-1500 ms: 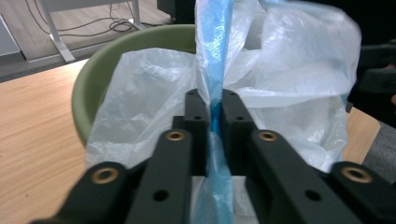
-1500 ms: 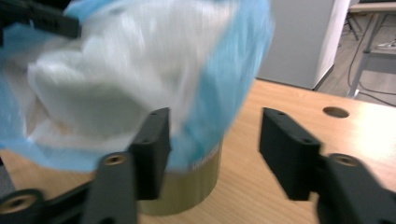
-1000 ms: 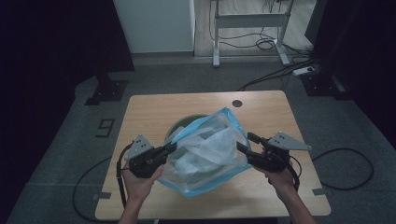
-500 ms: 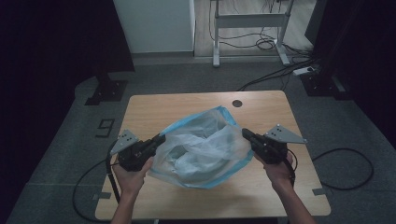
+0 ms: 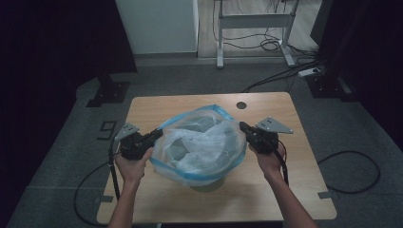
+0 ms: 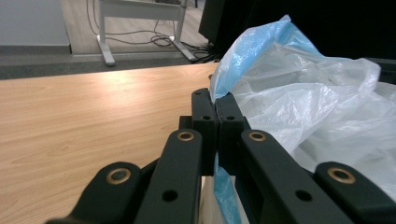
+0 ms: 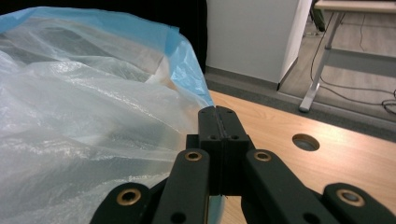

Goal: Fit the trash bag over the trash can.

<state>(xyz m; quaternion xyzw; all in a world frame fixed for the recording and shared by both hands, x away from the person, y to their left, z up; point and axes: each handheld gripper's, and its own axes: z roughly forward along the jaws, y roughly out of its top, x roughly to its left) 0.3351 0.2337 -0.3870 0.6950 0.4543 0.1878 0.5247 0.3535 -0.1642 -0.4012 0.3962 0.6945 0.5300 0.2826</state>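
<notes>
I have the left gripper (image 5: 153,136) and right gripper (image 5: 245,128) each clamped tight on the bag's (image 5: 204,145) blue rim (opposite sides), stretching it open above the worktop (image 5: 285,190), over a bin

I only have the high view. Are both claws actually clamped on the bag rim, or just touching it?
Observer: Left claw is shut on the bag; its blue rim runs between the jaws in the left gripper view.
Operator: And the right?
Observer: Right claw is shut too, with the blue rim at its jaw tips and film passing under them.
Operator: What's inside the bag?
Observer: Can't tell. The gripper views show crumpled clear film and nothing through it.
Operator: Anything on the table by the right claw?
Observer: A round hole in the table, just beyond the jaws.
</notes>
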